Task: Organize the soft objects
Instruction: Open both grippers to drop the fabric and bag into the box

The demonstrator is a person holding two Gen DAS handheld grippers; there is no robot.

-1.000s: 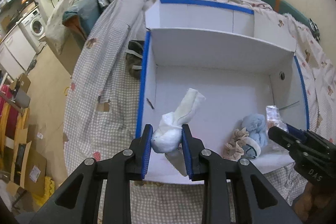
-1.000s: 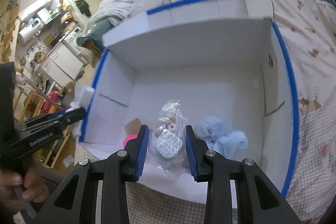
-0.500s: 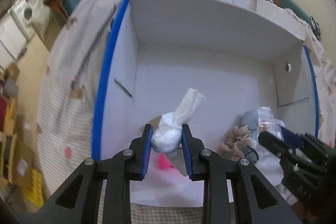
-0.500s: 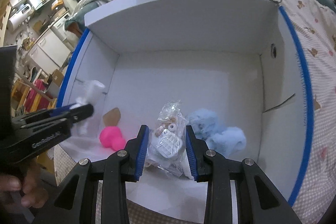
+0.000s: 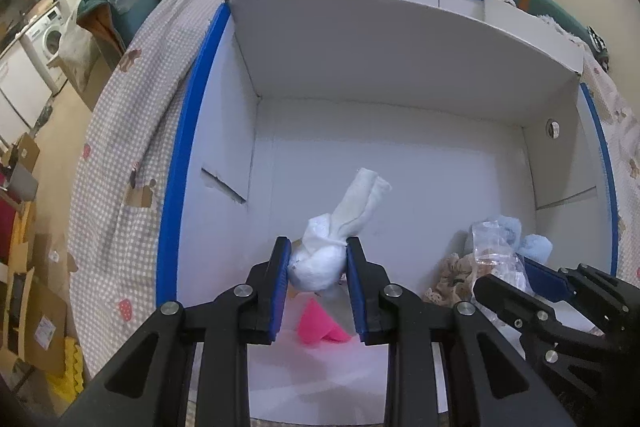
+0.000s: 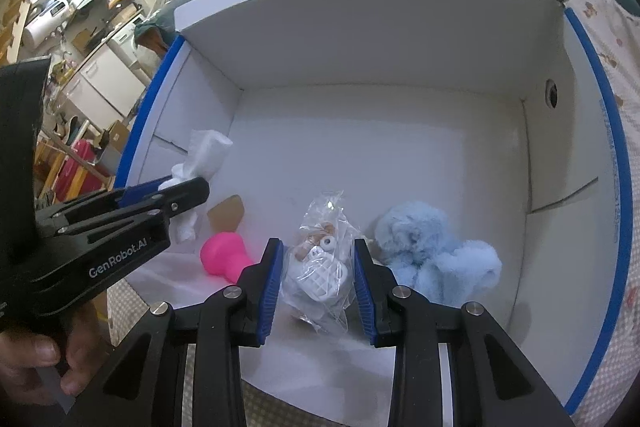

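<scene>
Two grippers hang inside the white cardboard box with blue-taped edges [image 6: 588,75]. Left gripper [image 5: 318,267]: pads pinch a knotted white cloth bundle [image 5: 320,261] above the box floor. Below it lies a bright pink soft toy [image 6: 222,257]. Right gripper [image 6: 318,267]: pads clamp a clear plastic bag of small items [image 6: 322,259]. A fluffy light-blue plush [image 6: 432,247] rests just beside it.
</scene>
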